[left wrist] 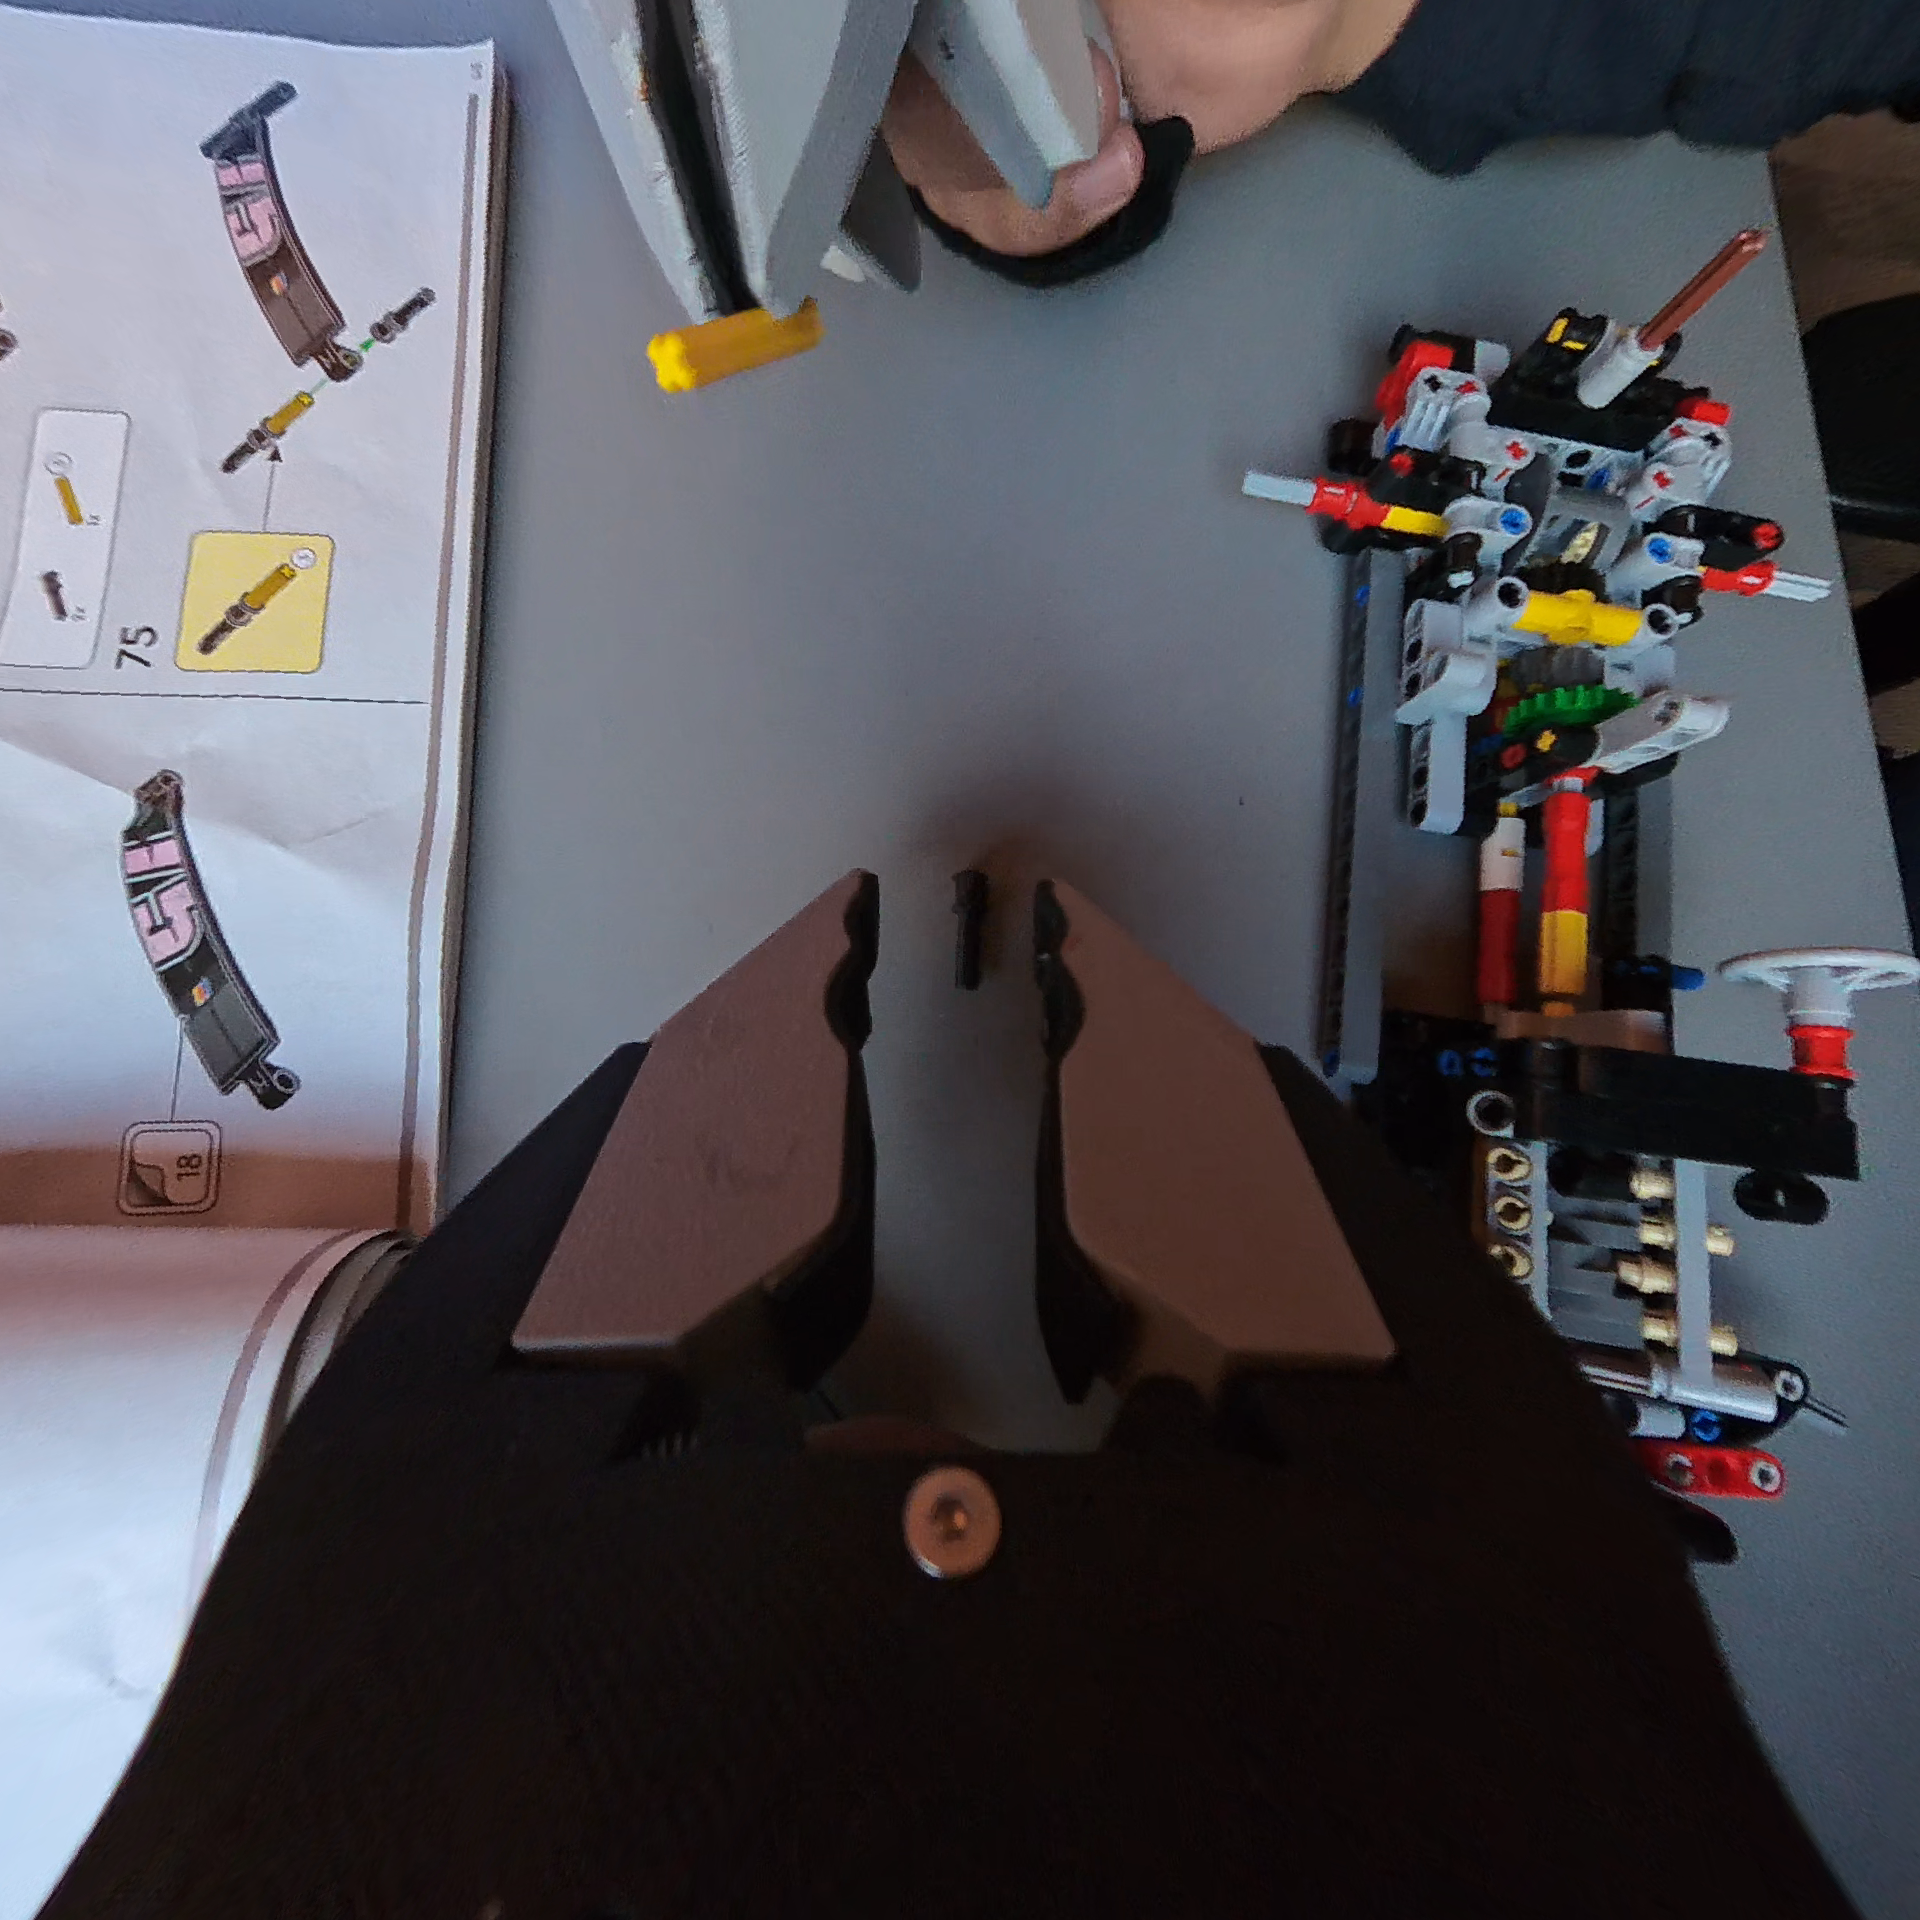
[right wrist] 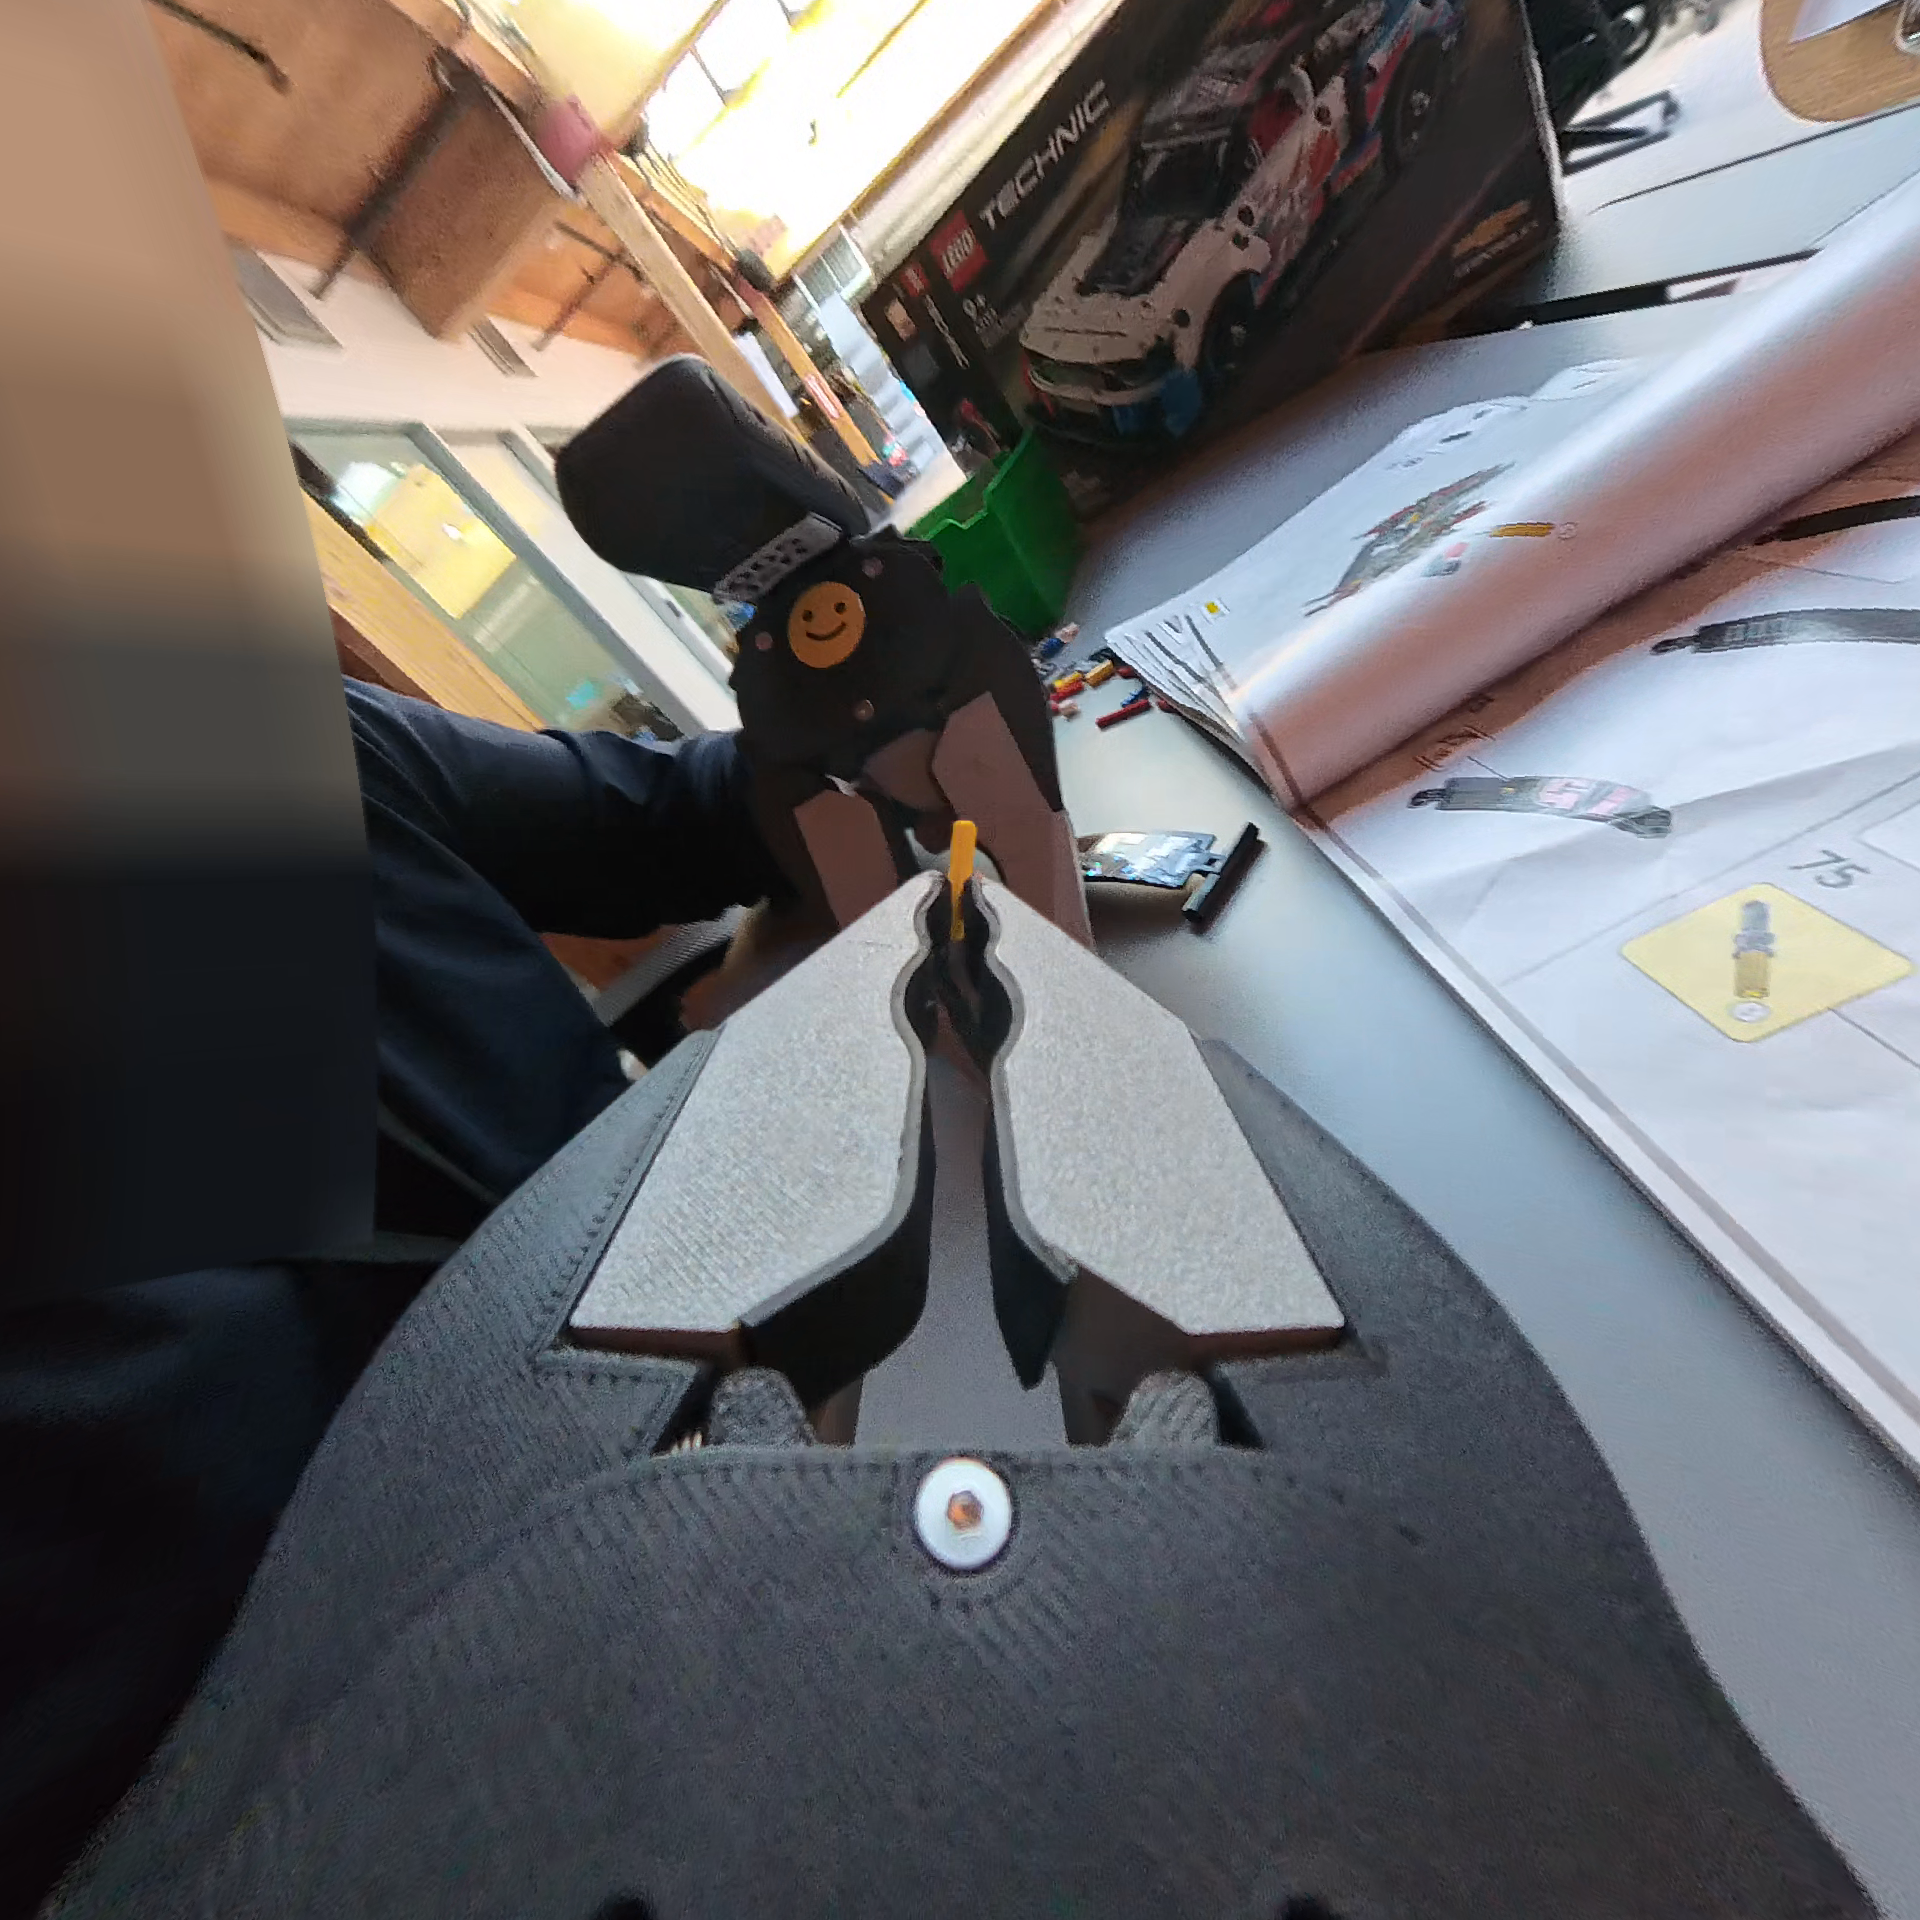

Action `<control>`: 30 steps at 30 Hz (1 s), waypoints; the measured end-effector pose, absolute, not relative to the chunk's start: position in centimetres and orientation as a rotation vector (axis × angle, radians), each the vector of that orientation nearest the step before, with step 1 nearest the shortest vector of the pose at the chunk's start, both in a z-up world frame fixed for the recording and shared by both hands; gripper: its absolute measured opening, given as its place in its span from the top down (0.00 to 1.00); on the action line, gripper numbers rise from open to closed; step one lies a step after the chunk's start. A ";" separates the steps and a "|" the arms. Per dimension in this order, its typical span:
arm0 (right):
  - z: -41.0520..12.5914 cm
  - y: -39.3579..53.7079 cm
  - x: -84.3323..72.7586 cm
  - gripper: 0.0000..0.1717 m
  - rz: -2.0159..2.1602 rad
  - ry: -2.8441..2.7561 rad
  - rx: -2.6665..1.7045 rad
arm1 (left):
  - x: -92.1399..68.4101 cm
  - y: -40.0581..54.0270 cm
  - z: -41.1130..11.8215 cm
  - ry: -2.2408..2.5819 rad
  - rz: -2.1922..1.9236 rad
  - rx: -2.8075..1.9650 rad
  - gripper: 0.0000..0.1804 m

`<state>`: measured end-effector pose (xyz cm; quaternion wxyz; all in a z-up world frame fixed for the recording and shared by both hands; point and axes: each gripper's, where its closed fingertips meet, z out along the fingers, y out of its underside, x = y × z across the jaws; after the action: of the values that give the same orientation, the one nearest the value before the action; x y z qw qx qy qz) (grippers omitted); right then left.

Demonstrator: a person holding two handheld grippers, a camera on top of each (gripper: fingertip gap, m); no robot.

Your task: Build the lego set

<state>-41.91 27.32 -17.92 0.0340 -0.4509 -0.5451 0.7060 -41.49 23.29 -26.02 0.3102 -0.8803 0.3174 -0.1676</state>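
Left gripper [left wrist: 956, 914] low over the grey tabletop [left wrist: 831, 623], jaws standing open. Between the two brown fingers [left wrist: 748, 1091], a small black pin [left wrist: 969, 928] lying flat, clear tabletop showing on both sides of it, neither pad touching.

At 12 o'clock in the left wrist view, the right gripper [left wrist: 774, 312], grey-fingered, gripped in a hand [left wrist: 1039, 166] with a dark sleeve. Jaws there closed on a short yellow rod [left wrist: 732, 343], the rod sticking out sideways toward 9 o'clock from the tips. Same grasp seen in the right wrist view: right gripper [right wrist: 956, 914] pinched shut, the yellow rod [right wrist: 962, 862] poking out past the fingertips toward 12 o'clock.

At 9 to 10 o'clock of the left gripper, an open instruction booklet [left wrist: 208, 727] spread on the tabletop. At 2 to 3 o'clock, well apart from the pin, a partly built toy car frame [left wrist: 1558, 831] of grey, black, red and yellow pieces, with a small white steering wheel [left wrist: 1813, 977] on its near side.

In the right wrist view, at 1 o'clock beyond the booklet, a large toy box [right wrist: 1247, 239] standing on the tabletop, a green bin [right wrist: 1008, 540] beside it, and loose coloured pieces [right wrist: 1101, 686] scattered near.
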 end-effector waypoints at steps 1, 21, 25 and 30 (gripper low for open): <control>-17.7 27.3 -41.9 1.00 2.209 -1.660 -1.388 | -41.6 23.5 -25.9 0.832 -0.430 -2.319 0.85; -18.8 27.2 -43.7 1.00 2.378 -1.404 -1.654 | -42.3 27.8 -20.4 0.623 -0.114 -1.980 0.99; -20.2 28.9 -43.9 1.00 2.091 -1.479 -1.698 | -44.4 27.9 -24.8 0.623 -0.081 -2.202 0.98; -19.6 32.6 -42.9 1.00 1.893 -1.465 -1.653 | -45.1 27.1 -25.4 0.614 -0.172 -2.289 0.91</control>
<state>-42.94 32.55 -19.56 0.1161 -0.5644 -0.5001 0.6465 -45.10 27.14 -25.43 0.3733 -0.8937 0.2396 -0.0671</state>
